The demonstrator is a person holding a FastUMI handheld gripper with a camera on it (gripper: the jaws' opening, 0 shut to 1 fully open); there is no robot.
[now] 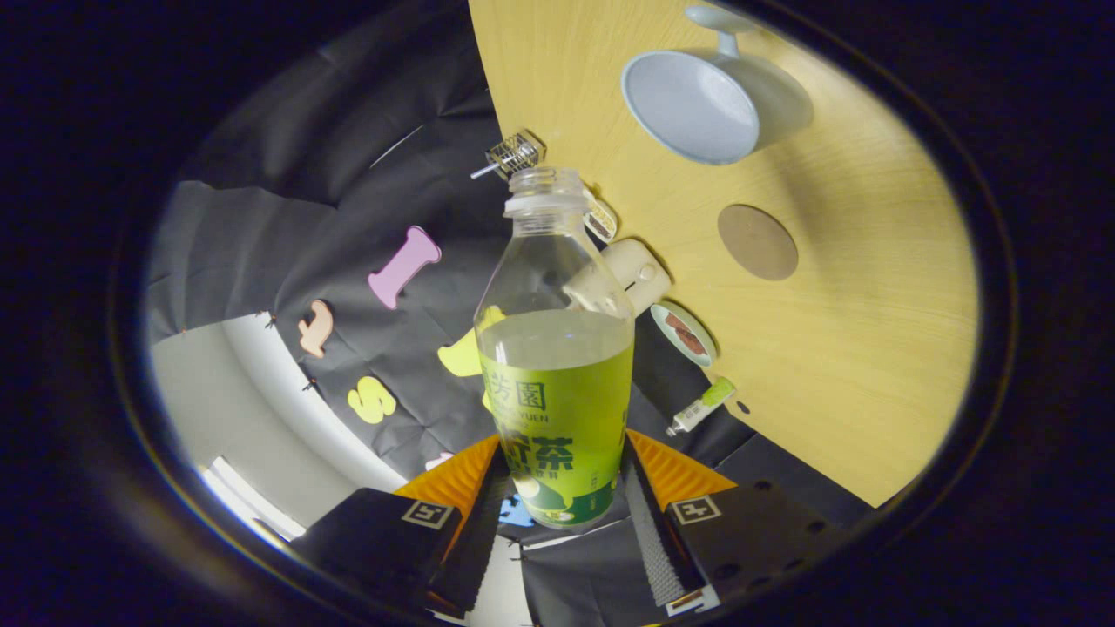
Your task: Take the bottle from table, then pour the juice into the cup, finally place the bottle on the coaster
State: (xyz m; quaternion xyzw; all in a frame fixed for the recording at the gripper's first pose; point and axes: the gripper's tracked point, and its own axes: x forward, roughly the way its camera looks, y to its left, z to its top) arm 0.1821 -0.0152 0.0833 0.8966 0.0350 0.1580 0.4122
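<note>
Now my tool grips the uncapped bottle; I should tip its mouth slowly over the cup.

Claw grips bottle bearing a printed label.

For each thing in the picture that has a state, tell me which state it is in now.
gripper: shut on the bottle, lifted off the table.
bottle: cap off, about half full of juice, held between the fingers.
cup: looks empty, standing on the table.
coaster: bare, nothing on it, beside the cup.
</note>
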